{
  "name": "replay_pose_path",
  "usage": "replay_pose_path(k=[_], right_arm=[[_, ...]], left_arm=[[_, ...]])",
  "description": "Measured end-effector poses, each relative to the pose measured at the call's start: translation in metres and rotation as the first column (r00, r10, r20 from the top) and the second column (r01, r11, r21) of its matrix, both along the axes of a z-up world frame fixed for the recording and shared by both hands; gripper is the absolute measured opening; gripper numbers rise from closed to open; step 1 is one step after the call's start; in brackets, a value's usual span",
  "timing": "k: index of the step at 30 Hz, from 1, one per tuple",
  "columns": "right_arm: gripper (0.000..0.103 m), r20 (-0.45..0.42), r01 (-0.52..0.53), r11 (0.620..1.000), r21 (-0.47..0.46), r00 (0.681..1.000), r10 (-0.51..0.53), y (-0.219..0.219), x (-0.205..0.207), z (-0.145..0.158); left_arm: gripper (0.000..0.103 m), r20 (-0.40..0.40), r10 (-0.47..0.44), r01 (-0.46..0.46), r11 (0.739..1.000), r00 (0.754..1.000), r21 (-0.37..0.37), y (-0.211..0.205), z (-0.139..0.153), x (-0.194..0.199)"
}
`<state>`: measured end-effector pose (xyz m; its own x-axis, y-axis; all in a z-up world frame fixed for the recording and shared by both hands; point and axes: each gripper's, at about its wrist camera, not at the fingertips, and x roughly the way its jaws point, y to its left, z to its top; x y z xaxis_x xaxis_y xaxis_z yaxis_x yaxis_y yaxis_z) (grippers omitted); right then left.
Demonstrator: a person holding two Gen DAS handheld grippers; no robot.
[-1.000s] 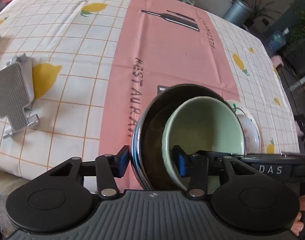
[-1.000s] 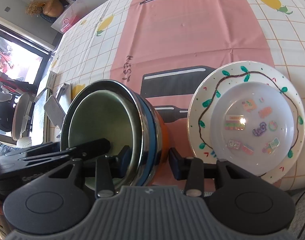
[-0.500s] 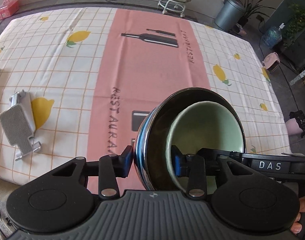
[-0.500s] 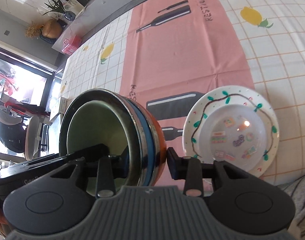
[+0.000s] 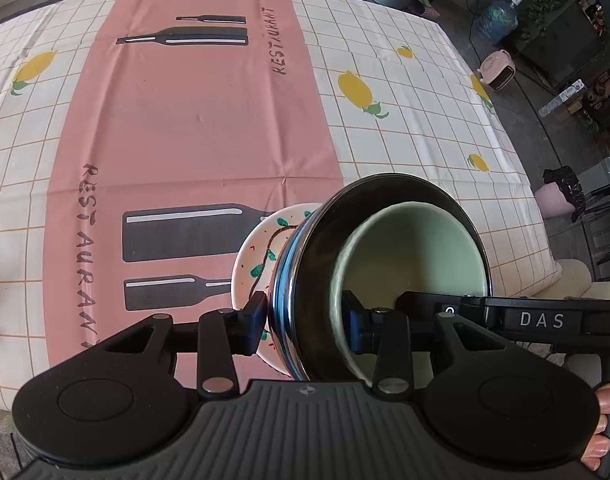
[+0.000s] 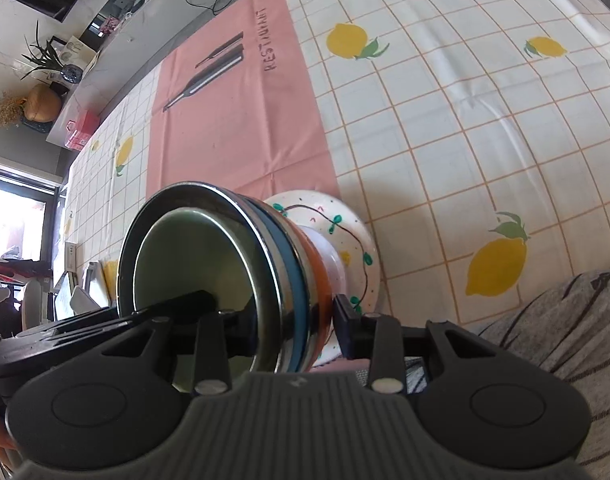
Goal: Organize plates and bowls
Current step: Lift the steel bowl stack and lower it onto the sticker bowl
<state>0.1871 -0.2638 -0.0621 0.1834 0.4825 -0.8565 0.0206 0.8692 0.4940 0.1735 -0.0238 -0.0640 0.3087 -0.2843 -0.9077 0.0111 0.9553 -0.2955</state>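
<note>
Left tool is clamped on the near rims of two nested bowls: one finger sits outside the steel bowl, the other inside the pale green bowl that nests in it. Seen from the left wrist, the pair is tipped on its side with the openings facing the camera. Behind and below the steel wall a white plate with a painted green-leaf vine lies on the desk, which is covered by a cloth with a pink band, bottle prints and lemons. Right tool's body, marked DAS, reaches in from the right, one finger inside the green bowl.

From the right wrist, the right tool grips the same stack: its left finger is inside the green bowl, its right finger against the outside of the steel bowl, which shows a blue band and an orange base. That base sits over the patterned plate, against a pale dome-shaped thing on it; actual contact cannot be told. Grey striped fabric lies at the lower right, at the near edge of the desk
</note>
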Motion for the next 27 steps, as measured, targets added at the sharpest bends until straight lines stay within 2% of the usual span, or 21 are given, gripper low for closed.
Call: replay_pose_path(k=[4,8,10,11,12,14,15,16,19,22,25,27], right_arm=[[0.034,-0.025,-0.002,1.000,0.020,1.000,0.003,0.000,0.007,-0.016],[0.033,-0.015,-0.004,0.999,0.036,1.000,0.005,0.002,0.012,-0.023],[0.036,0.001,-0.020,0.999,0.031,1.000,0.020,0.004,0.012,-0.022],[0.038,0.015,-0.035,0.999,0.028,0.999,0.035,0.005,0.013,-0.021],[0.044,0.030,-0.041,0.999,0.032,0.999,0.040,0.004,0.012,-0.018],[0.062,0.079,-0.062,0.997,0.042,0.995,0.058,0.004,0.009,-0.010],[0.075,0.124,-0.083,0.995,0.054,0.989,0.076,0.003,0.005,-0.003],[0.081,0.164,-0.099,0.993,0.060,0.982,0.088,0.002,0.000,0.004],[0.089,0.278,-0.120,0.992,0.045,0.955,0.103,-0.003,-0.021,0.027],[0.095,0.402,-0.086,0.996,0.002,0.912,0.078,-0.014,-0.055,0.048],[0.095,0.482,-0.008,0.994,-0.108,0.874,0.059,-0.019,-0.089,0.055],[0.095,0.512,0.022,0.979,-0.203,0.855,0.087,-0.015,-0.110,0.052]], left_arm=[[0.044,0.027,-0.010,0.009,0.999,1.000,0.048,-0.002,-0.006,0.000],[0.049,0.090,0.001,-0.006,0.998,0.996,0.055,0.002,-0.001,-0.005],[0.064,0.171,-0.001,-0.016,0.995,0.985,0.098,0.002,0.010,-0.012],[0.079,0.211,-0.003,-0.024,0.992,0.977,0.123,0.003,0.016,-0.017],[0.085,0.252,-0.002,-0.035,0.989,0.968,0.144,0.003,0.022,-0.023],[0.089,0.332,0.002,-0.062,0.983,0.943,0.171,0.006,0.035,-0.038],[0.091,0.358,0.006,-0.073,0.982,0.934,0.176,0.007,0.039,-0.045],[0.091,0.376,0.008,-0.081,0.981,0.927,0.178,0.009,0.043,-0.052],[0.095,0.424,0.007,-0.093,0.979,0.906,0.183,0.009,0.051,-0.073],[0.095,0.448,-0.006,-0.084,0.980,0.894,0.181,0.004,0.055,-0.095],[0.095,0.474,0.030,-0.121,0.979,0.880,0.163,0.000,0.055,-0.115],[0.095,0.480,0.035,-0.127,0.979,0.876,0.160,-0.004,0.056,-0.125]])
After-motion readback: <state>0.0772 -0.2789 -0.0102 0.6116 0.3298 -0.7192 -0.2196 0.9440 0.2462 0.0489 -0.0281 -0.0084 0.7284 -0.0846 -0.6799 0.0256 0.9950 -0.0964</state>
